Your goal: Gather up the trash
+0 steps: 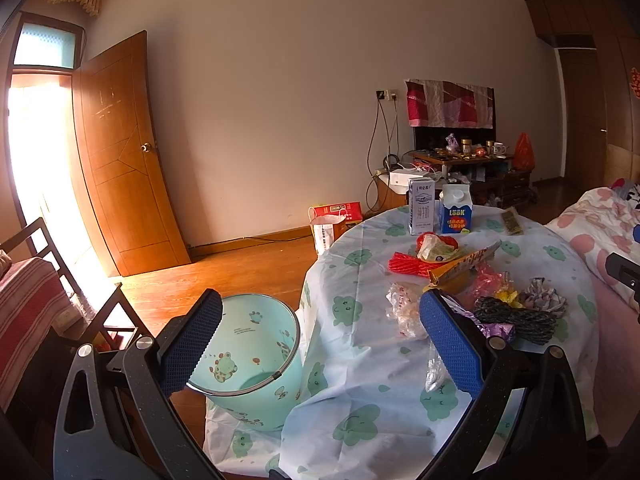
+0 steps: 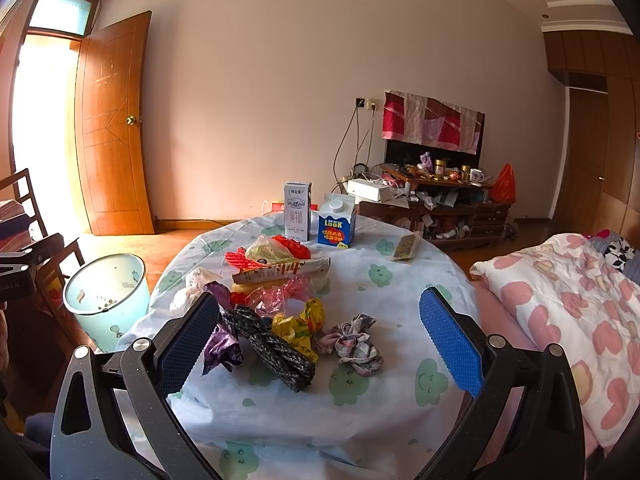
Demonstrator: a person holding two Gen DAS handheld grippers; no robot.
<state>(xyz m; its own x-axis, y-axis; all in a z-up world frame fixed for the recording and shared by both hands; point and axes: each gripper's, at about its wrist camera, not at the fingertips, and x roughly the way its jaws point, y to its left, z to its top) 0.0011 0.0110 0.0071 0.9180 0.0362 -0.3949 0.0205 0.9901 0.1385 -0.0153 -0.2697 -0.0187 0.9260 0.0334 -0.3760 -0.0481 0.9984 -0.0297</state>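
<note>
Standing by the bench, I see both grippers held low at its near edge, each with its blue pads spread wide and nothing between them: the right gripper faces the litter heap, the left gripper sits further toward the pale green bin, which stands on the floor just beside the bench's left edge. Nearest the right gripper lies a dark twisted rope bundle, with a purple wrapper touching its left side, a yellow wrapper against its right and a knotted grey cloth scrap just beyond that. Behind the rope sit a pink plastic bag, a long printed paper sleeve and a red net, and farthest back two cartons stand upright, a white milk carton and a blue carton. I'd judge the sensible first pick is the rope: come down with the pads straddling it across its narrow width, clear of the wrappers, close firmly, lift straight, then carry it left over the bin's rim before letting go.
</note>
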